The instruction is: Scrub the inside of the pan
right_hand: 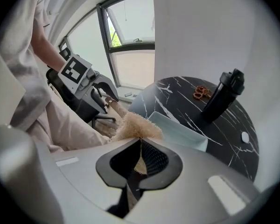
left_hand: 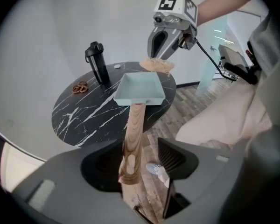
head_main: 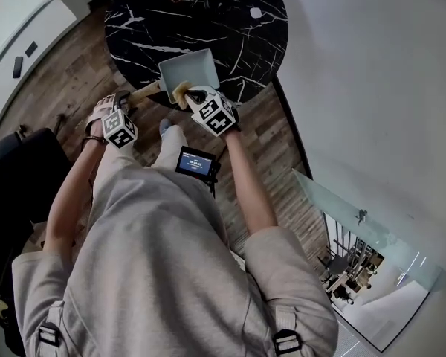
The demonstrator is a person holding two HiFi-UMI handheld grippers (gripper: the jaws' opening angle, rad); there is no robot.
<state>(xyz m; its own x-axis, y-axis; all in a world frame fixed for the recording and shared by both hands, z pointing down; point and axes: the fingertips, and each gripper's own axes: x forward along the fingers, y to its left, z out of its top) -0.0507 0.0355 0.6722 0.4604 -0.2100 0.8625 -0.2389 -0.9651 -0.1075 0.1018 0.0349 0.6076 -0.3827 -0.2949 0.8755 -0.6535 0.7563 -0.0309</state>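
A pale blue square pan (head_main: pixel 189 71) sits at the near edge of the round black marble table (head_main: pixel 208 21), and its wooden handle (head_main: pixel 145 92) sticks out over the floor. My left gripper (left_hand: pixel 144 164) stands open around the handle (left_hand: pixel 133 139). The wood lies against the left jaw, with a clear gap to the right one. My right gripper (right_hand: pixel 141 153) is shut on a tan fibrous scrubber (right_hand: pixel 137 127). The scrubber (left_hand: pixel 156 65) hangs at the pan's (left_hand: pixel 140 90) near right rim. I cannot tell whether it touches the rim.
A black bottle (left_hand: pixel 96 62) and some pretzels (left_hand: pixel 79 86) stand at the table's far side, with a small white object (head_main: pixel 256 13) nearby. A dark chair (head_main: pixel 22 169) is at the left on the wooden floor. A small screen (head_main: pixel 195 162) hangs at the person's waist.
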